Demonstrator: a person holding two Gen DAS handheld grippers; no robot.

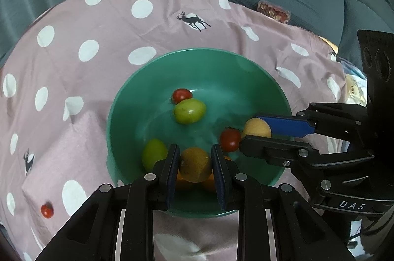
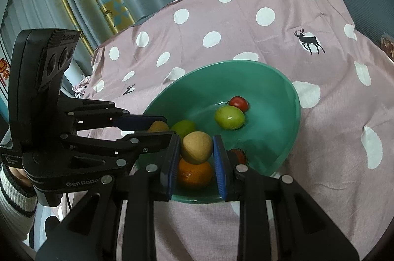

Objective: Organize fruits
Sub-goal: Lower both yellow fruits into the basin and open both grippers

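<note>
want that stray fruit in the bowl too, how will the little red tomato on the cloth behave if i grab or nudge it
The tomato looks round and glossy, so it will probably roll and may slip from the pads. The wrinkled cloth could slow it. Likely soft; squeeze gently.

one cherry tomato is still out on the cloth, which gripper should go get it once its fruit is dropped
Left. The stray cherry tomato lies on the cloth on the left gripper side of the green bowl. The right gripper view doesn't show it. Both are shut on brownish fruits.
</note>
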